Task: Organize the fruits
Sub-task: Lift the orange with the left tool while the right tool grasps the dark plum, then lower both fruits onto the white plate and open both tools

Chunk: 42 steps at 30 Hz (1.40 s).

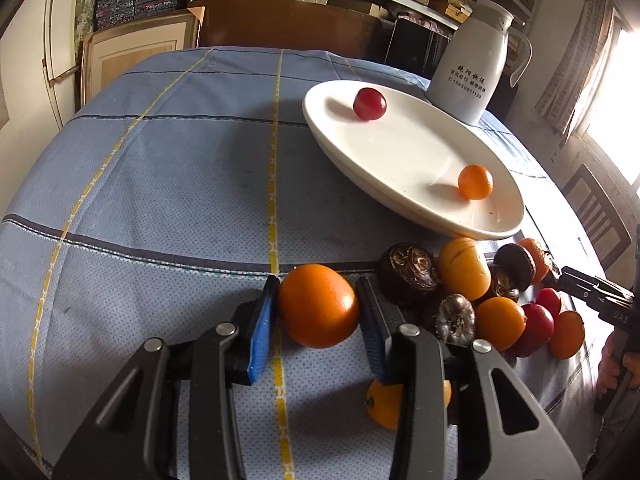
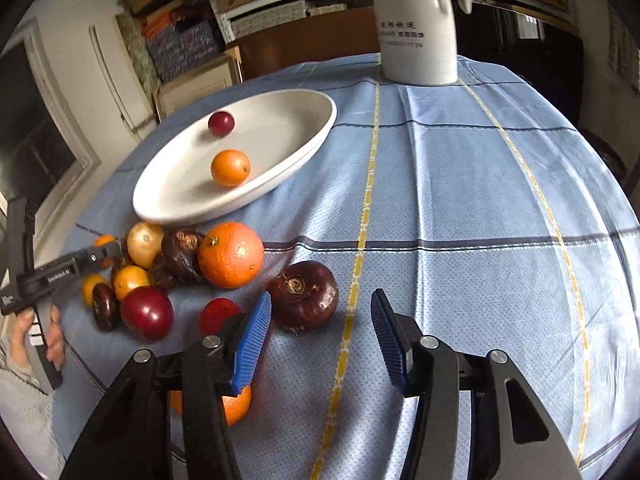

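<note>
A white oval plate [image 1: 400,152] [image 2: 180,200] holds a red fruit [image 1: 369,103] [image 2: 221,123] and a small orange fruit [image 1: 475,182] [image 2: 231,167]. My left gripper [image 1: 318,304] has its blue pads on either side of a large orange [image 1: 318,306] [image 2: 231,255] on the cloth; whether it grips is unclear. A pile of orange, red and dark brown fruits [image 1: 480,292] [image 2: 136,280] lies beside it. My right gripper [image 2: 320,320] is open, with a dark brown bulb-like fruit [image 2: 303,294] just ahead between its fingers.
A blue checked tablecloth [image 1: 160,180] [image 2: 480,200] covers the table. A white jug [image 1: 472,64] [image 2: 418,28] stands behind the plate. A small orange [image 1: 384,402] [image 2: 234,404] lies under each gripper's body. Shelves and boxes are behind the table.
</note>
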### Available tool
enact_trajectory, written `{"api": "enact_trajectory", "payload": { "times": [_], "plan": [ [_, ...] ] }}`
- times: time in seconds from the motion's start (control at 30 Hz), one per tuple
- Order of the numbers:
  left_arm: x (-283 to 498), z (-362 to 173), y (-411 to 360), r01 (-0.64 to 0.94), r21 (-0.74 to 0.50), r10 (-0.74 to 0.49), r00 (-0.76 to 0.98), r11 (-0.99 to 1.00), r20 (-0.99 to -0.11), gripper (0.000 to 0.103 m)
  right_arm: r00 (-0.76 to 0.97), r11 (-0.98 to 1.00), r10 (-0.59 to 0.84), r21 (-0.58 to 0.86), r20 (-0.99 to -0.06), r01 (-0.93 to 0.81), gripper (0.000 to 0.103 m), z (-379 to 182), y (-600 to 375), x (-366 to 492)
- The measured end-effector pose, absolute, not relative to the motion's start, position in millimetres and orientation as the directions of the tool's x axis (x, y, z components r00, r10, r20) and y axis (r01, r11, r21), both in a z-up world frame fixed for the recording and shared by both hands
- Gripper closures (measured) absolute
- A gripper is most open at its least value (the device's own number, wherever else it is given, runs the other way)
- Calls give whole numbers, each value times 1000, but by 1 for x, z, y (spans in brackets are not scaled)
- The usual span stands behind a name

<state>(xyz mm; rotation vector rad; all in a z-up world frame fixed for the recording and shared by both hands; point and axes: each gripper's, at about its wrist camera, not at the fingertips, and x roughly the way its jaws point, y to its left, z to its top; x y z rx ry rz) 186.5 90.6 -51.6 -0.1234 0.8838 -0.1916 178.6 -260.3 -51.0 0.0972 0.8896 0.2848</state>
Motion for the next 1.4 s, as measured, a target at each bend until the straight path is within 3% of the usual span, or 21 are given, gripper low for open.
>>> {"api": "enact_trajectory", "payload": {
  "times": [0.1, 0.17, 0.4, 0.7, 0.87, 1.13, 1.27, 1.4],
  "plan": [
    [186, -52, 89, 120, -177, -213, 618, 977, -756, 64, 579, 956, 284, 180, -764, -232, 52, -54, -250, 186],
    [186, -52, 89, 126, -176, -216, 619, 976, -755, 65, 571, 956, 270, 147, -775, -253, 65, -56, -241, 187],
    [176, -44, 82, 160, -166, -230, 648, 973, -726, 66, 573, 948, 295, 159, -764, -276, 66, -53, -241, 184],
    [189, -7, 79, 145, -183, -231, 722, 972, -652, 66, 662, 935, 354, 221, -661, -279, 66, -10, -245, 195],
    [227, 4, 49, 164, -122, -203, 726, 979, -657, 66, 673, 920, 388, 227, -629, -318, 66, 13, -216, 237],
    [274, -11, 25, 194, -89, -201, 695, 977, -691, 65, 647, 923, 385, 253, -658, -292, 65, -7, -196, 299],
    [269, -9, 34, 195, -96, -208, 705, 976, -678, 38, 622, 898, 441, 322, -647, -302, 57, -12, -203, 299],
    [262, -4, 43, 186, -124, -221, 714, 975, -664, 37, 641, 896, 443, 327, -627, -300, 48, -8, -210, 289]
  ]
}}
